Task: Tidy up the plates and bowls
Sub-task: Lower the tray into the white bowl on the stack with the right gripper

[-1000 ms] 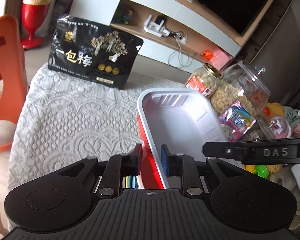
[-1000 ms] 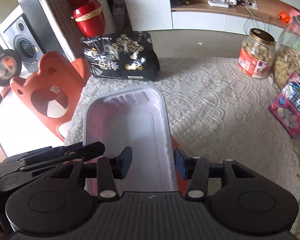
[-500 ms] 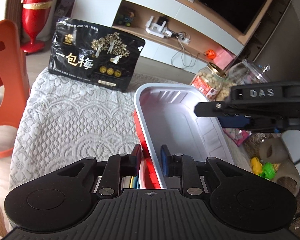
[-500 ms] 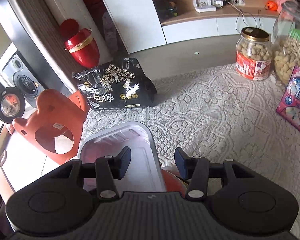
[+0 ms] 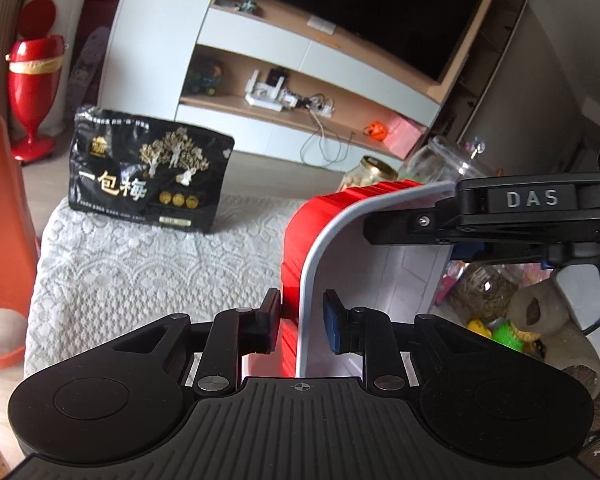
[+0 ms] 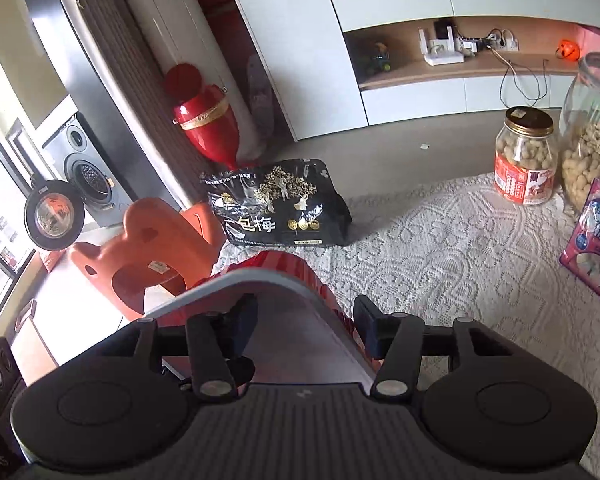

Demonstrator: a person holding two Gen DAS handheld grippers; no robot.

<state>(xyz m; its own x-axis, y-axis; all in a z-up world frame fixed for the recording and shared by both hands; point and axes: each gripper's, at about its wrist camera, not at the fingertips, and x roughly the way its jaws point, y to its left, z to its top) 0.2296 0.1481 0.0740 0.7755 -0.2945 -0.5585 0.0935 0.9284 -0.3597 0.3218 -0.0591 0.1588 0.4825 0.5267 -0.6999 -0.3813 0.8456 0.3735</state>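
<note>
The lace-covered table (image 5: 140,264) spreads out toward ten o'clock. Above it the red tub (image 5: 296,248), white inside, hangs tipped up, both grippers straddling its wall. The black snack bag (image 5: 148,172) stands at eleven o'clock. The left gripper (image 5: 300,320) and right gripper (image 6: 304,320) have jaws just easing apart; whether pads press I cannot tell.
</note>
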